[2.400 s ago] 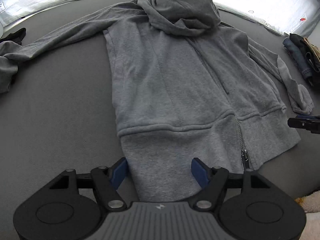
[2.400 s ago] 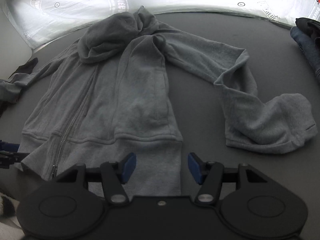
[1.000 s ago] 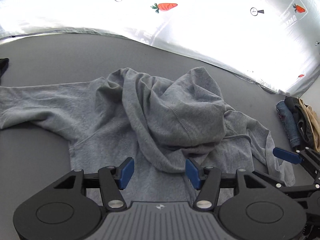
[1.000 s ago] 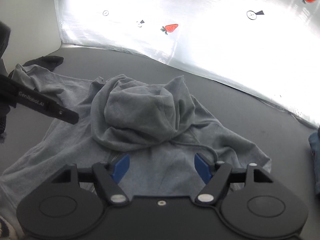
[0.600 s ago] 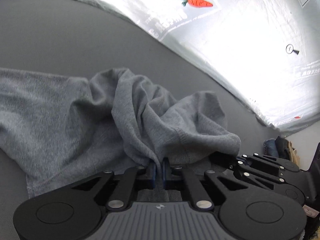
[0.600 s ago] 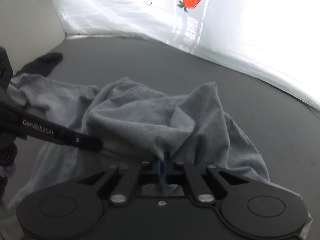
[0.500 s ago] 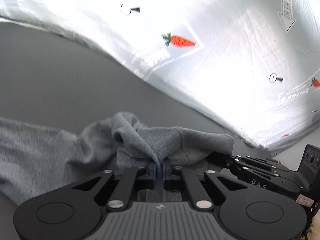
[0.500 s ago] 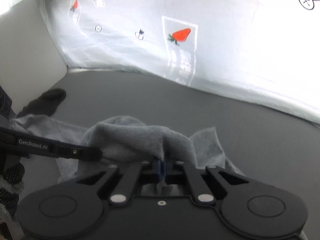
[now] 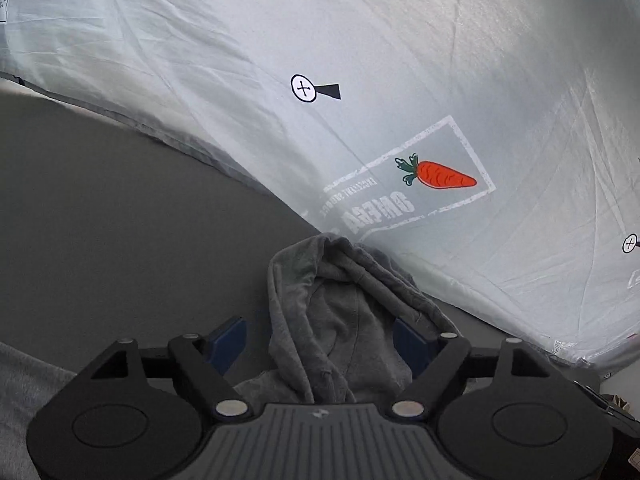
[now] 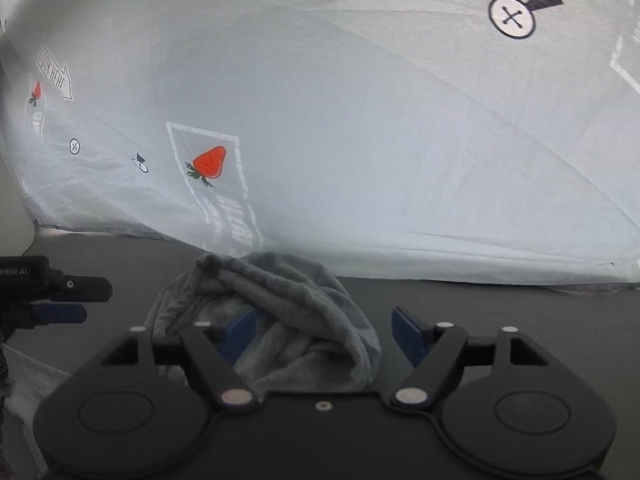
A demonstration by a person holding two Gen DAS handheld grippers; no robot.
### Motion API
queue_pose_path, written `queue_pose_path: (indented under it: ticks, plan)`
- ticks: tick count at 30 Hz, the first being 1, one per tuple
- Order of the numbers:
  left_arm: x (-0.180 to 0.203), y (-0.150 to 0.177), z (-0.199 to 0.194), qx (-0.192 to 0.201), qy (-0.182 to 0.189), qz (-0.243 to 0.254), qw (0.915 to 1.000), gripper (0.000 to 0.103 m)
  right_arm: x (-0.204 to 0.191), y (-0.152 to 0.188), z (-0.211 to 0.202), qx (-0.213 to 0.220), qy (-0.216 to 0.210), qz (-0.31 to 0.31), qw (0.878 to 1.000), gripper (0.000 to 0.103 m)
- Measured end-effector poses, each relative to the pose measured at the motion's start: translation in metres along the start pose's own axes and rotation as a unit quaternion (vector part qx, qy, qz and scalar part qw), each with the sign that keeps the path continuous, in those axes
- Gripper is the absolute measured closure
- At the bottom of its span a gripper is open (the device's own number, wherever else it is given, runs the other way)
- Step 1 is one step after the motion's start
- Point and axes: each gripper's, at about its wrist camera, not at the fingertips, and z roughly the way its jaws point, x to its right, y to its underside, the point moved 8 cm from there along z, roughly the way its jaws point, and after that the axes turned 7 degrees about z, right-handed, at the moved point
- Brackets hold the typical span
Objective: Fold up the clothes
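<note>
The grey hoodie's hood (image 9: 340,312) lies bunched on the dark grey table, reaching toward the white backdrop. My left gripper (image 9: 320,344) is open, its blue pads either side of the hood's folds without pinching them. In the right wrist view the same hood (image 10: 280,300) sits in a rounded heap between the spread fingers of my right gripper (image 10: 324,334), which is open too. The left gripper (image 10: 60,294) shows at the left edge of that view. A strip of grey sleeve (image 9: 24,380) appears at the lower left. The rest of the hoodie is hidden below both grippers.
A white printed backdrop (image 9: 400,80) with a carrot label (image 9: 438,174) and a strawberry label (image 10: 210,162) rises close behind the hood. Dark grey table surface (image 9: 100,220) spreads to the left and, in the right wrist view, to the right (image 10: 540,308).
Both grippers were shut on the hood half a second ago and have opened, letting it drop in a heap. Both views have tilted up toward the backdrop.
</note>
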Motion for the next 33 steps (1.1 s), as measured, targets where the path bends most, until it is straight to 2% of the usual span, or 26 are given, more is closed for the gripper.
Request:
queue_pose_path:
  ticks: [3, 5, 10, 12, 15, 18, 20, 21, 22, 23, 24, 29, 32, 33]
  plan:
    - [0.001, 0.056, -0.027, -0.042, -0.017, 0.015, 0.9988, 0.022, 0.035, 0.043, -0.038, -0.019, 0.036, 0.027, 0.999, 0.027]
    - [0.003, 0.092, -0.042, -0.072, -0.025, 0.030, 0.9967, 0.022, 0.067, 0.089, -0.076, -0.052, 0.075, 0.048, 0.995, 0.027]
    - [-0.004, 0.168, -0.076, -0.149, -0.018, 0.053, 0.9872, 0.021, 0.135, 0.181, -0.158, -0.073, 0.192, 0.079, 0.975, 0.022]
    - [0.008, 0.190, -0.084, -0.165, -0.011, 0.066, 0.9840, 0.021, 0.172, 0.203, -0.183, -0.060, 0.247, 0.113, 0.961, 0.022]
    - [0.030, 0.209, -0.088, -0.185, -0.005, 0.106, 0.9770, 0.021, 0.217, 0.220, -0.197, -0.038, 0.273, 0.178, 0.945, 0.022]
    - [0.052, 0.213, -0.097, -0.177, 0.000, 0.143, 0.9738, 0.021, 0.259, 0.234, -0.195, -0.025, 0.290, 0.224, 0.930, 0.022]
    - [0.064, 0.214, -0.101, -0.171, 0.004, 0.156, 0.9728, 0.021, 0.266, 0.228, -0.202, -0.004, 0.297, 0.211, 0.931, 0.022]
    - [0.068, 0.215, -0.105, -0.169, 0.004, 0.158, 0.9729, 0.021, 0.270, 0.225, -0.205, 0.007, 0.300, 0.205, 0.932, 0.024]
    - [0.071, 0.215, -0.105, -0.167, -0.001, 0.161, 0.9728, 0.021, 0.273, 0.222, -0.209, 0.017, 0.303, 0.198, 0.932, 0.032]
    - [0.074, 0.216, -0.106, -0.164, -0.006, 0.164, 0.9727, 0.021, 0.276, 0.219, -0.212, 0.027, 0.306, 0.191, 0.932, 0.065]
    - [0.077, 0.216, -0.107, -0.162, -0.010, 0.167, 0.9725, 0.021, 0.280, 0.216, -0.216, 0.038, 0.309, 0.184, 0.932, 0.093]
    - [0.080, 0.224, -0.117, -0.155, -0.030, 0.155, 0.9752, 0.021, 0.296, 0.201, -0.235, 0.090, 0.324, 0.148, 0.930, 0.093]
    - [0.076, 0.233, -0.121, -0.159, -0.039, 0.142, 0.9762, 0.021, 0.348, 0.196, -0.276, 0.131, 0.413, 0.170, 0.885, 0.093]
    - [0.074, 0.236, -0.122, -0.161, -0.043, 0.140, 0.9760, 0.021, 0.364, 0.199, -0.283, 0.132, 0.434, 0.178, 0.873, 0.093]
